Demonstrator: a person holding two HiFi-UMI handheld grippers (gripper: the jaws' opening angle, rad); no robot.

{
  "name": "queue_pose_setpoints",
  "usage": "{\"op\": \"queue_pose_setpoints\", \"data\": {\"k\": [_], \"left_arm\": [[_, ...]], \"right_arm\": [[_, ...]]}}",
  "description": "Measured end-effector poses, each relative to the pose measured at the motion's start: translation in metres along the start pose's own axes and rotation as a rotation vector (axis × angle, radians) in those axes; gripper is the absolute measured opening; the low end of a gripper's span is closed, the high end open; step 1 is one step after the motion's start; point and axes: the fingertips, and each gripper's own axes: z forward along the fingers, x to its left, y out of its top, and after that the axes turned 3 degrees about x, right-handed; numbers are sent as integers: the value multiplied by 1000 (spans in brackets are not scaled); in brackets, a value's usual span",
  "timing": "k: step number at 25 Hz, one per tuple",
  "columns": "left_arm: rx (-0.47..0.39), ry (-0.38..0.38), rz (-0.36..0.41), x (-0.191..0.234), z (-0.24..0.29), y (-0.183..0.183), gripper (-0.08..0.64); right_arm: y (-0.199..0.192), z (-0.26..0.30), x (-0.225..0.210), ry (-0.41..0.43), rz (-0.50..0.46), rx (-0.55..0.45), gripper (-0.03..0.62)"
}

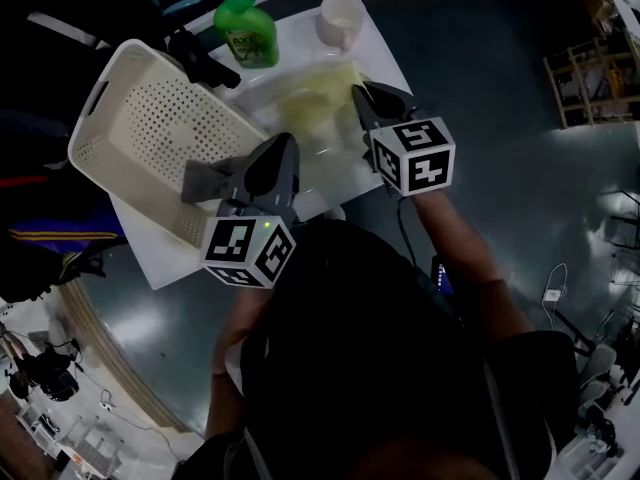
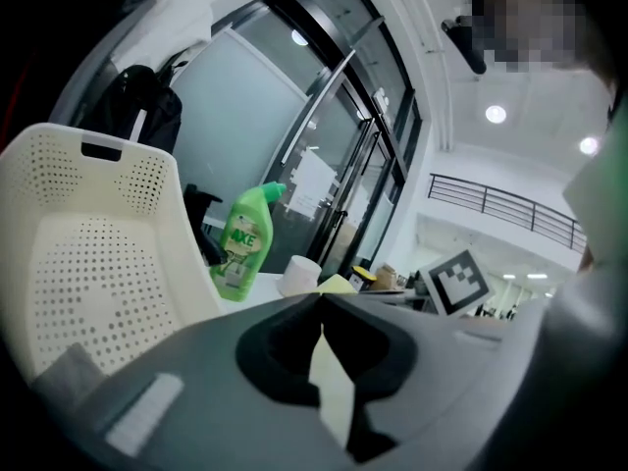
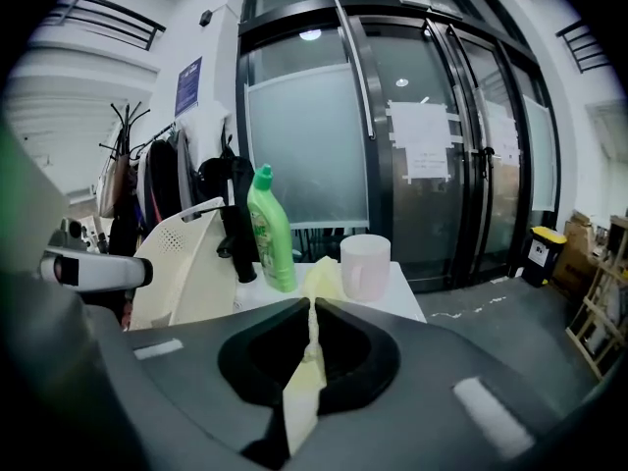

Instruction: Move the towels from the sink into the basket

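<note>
A pale yellow towel (image 1: 312,103) hangs stretched over the white sink (image 1: 300,43), held up by both grippers. My left gripper (image 1: 287,140) grips its near left edge; in the left gripper view the jaws (image 2: 322,297) are shut with yellow cloth (image 2: 332,386) pinched between them. My right gripper (image 1: 358,90) holds the right edge, its jaws (image 3: 310,304) shut on a strip of the same towel (image 3: 300,395). The white perforated basket (image 1: 100,98) stands tilted to the left of the sink, with a grey cloth (image 1: 205,180) lying inside it.
A green detergent bottle (image 1: 246,30) and a white cup (image 1: 340,18) stand at the back of the white top, beside a black faucet (image 1: 205,60). Dark floor surrounds the table. Glass doors (image 3: 412,145) lie beyond.
</note>
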Motion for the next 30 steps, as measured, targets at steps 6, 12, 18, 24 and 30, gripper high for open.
{"op": "queue_pose_setpoints", "data": {"k": [6,12,18,24,30], "left_arm": [[-43,37,1,15,-45,10,8],[-83,78,-4,34,-79,19,8],[-110,101,3,50,-107,27,8],[-131,110,16,57,-131,34,8],[-144,123,17,65,-154,38,8]], "right_arm": [[14,-23,31,-13,-1,-53,5],[33,-36,55,-16,-18,-107,5],[58,-51,80,-17,-24,-175,5],[86,-69,111,5,-35,-258,5],[110,-82,147,46,-65,-336,5]]}}
